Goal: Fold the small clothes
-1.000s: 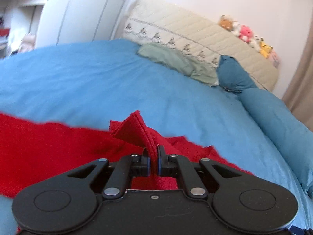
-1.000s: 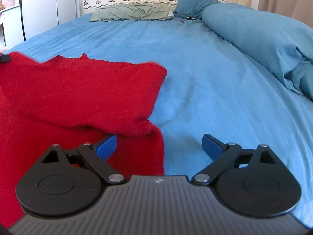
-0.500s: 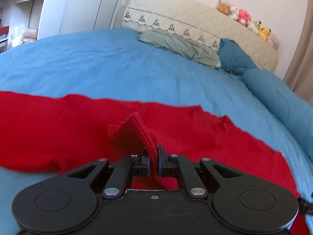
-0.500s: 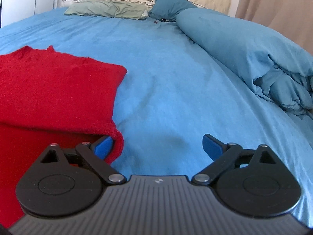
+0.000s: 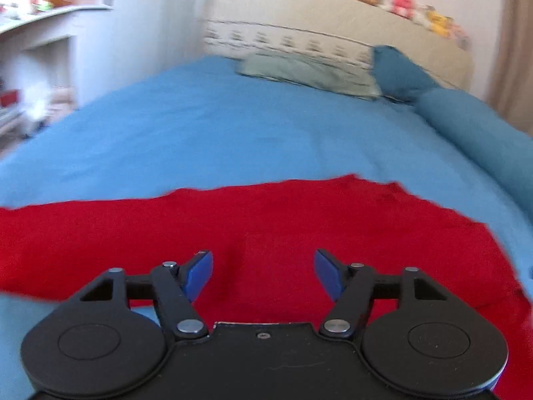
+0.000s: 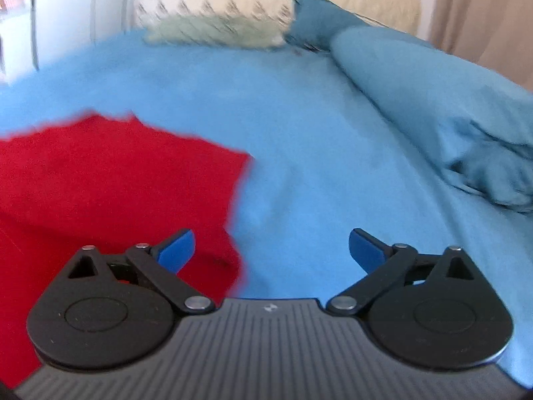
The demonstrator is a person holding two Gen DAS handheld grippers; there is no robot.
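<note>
A red garment [image 5: 266,226] lies spread flat on the blue bed sheet [image 5: 216,133], folded over itself. My left gripper [image 5: 263,275] is open and empty just above the garment's near part. In the right wrist view the garment [image 6: 110,180] fills the lower left, with a folded layer on top. My right gripper [image 6: 271,248] is open and empty over the garment's right edge, its left fingertip [image 6: 176,248] above the red cloth and its right fingertip above the bare sheet.
A rolled blue duvet [image 6: 433,110] lies along the bed's right side. A green pillow [image 5: 306,73] and a dark blue pillow [image 5: 396,73] rest against the beige headboard [image 5: 333,30] with plush toys on top. White cupboards [image 5: 66,56] stand at left.
My left gripper has opened and let go of the red cloth fold, which now lies flat. Both views have shifted and are blurred by motion.
</note>
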